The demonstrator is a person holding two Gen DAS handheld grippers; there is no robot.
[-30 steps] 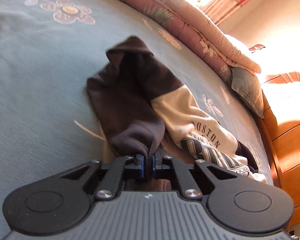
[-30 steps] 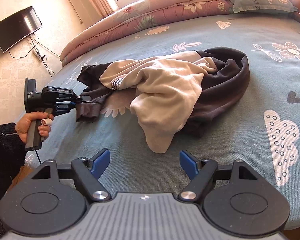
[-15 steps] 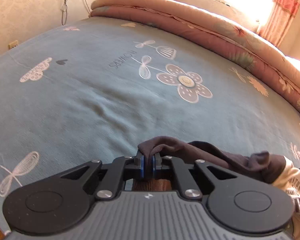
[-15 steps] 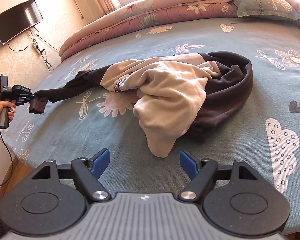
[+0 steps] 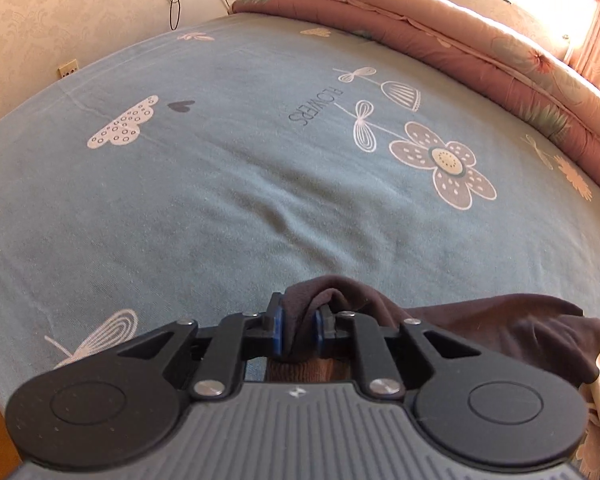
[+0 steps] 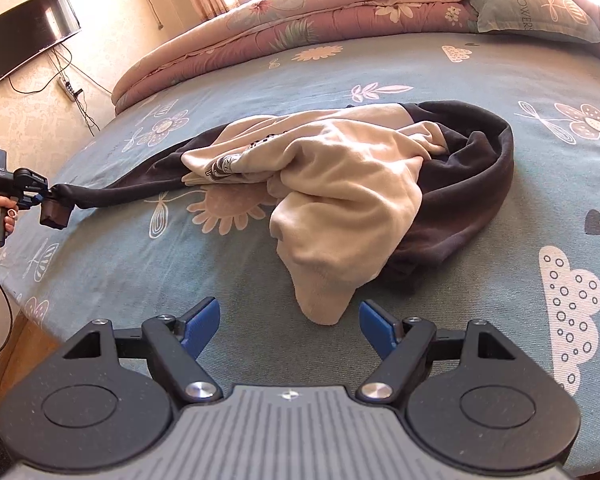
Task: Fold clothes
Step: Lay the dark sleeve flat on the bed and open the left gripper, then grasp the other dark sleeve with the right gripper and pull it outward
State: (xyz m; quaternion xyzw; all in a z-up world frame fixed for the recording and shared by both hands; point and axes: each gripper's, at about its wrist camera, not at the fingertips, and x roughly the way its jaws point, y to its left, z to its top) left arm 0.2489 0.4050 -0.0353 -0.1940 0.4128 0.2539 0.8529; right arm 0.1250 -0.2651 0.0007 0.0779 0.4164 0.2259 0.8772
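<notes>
A cream and dark brown sweatshirt (image 6: 340, 176) lies crumpled in the middle of the blue bedspread (image 6: 480, 72). One dark sleeve (image 6: 128, 192) is stretched out to the left, its cuff (image 6: 55, 216) hanging from my left gripper (image 6: 40, 199). In the left wrist view that gripper (image 5: 298, 330) is shut on the dark sleeve (image 5: 500, 332), which trails off to the right. My right gripper (image 6: 290, 322) is open just above the bed, its blue pads either side of the sweatshirt's cream tip (image 6: 320, 304) without touching it.
A folded pink floral quilt (image 6: 300, 20) and a blue pillow (image 6: 536, 12) lie along the far side of the bed. A wall television (image 6: 28, 32) with hanging cables is at the left. The bed's near left edge (image 6: 28, 312) drops to a wooden floor.
My left gripper has pulled the sleeve out to the left, from bunched beside the pile to stretched straight. The right gripper has come slightly closer to the sweatshirt's cream tip.
</notes>
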